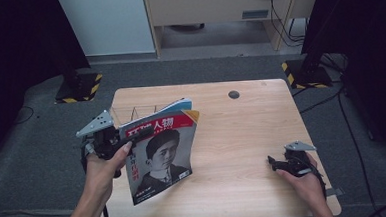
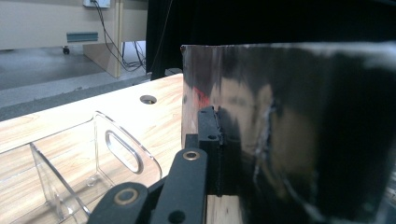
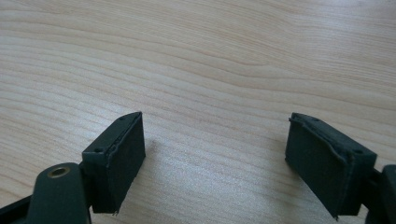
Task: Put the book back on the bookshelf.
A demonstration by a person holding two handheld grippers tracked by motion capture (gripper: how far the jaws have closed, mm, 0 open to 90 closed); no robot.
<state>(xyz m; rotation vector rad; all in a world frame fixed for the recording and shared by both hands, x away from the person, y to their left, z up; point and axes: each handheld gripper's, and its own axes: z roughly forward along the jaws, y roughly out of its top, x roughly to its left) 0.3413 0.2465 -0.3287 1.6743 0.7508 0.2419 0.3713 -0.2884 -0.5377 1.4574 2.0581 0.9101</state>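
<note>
Left gripper point(image 1: 137, 134): held in the person's left hand point(image 1: 103, 166) above the table's point(image 1: 242, 136) left edge, jaws clamped on the upper left edge of a magazine point(image 1: 161, 152). The magazine hangs lifted and tilted over the left half of the table, cover toward the camera, pages fanned at the top. In the left gripper view the glossy cover point(image 2: 289, 135) stands upright against the jaw pad. A clear acrylic rack point(image 2: 93, 168) sits on the table just left of the jaws; in the high view it lies behind the magazine's top edge.

Centre: bare wood, with a round cable hole point(image 1: 234, 94) near the far edge.

Right gripper point(image 1: 274, 163): resting low near the front right corner, well apart from the magazine. Jaws spread wide, nothing between them.
</note>
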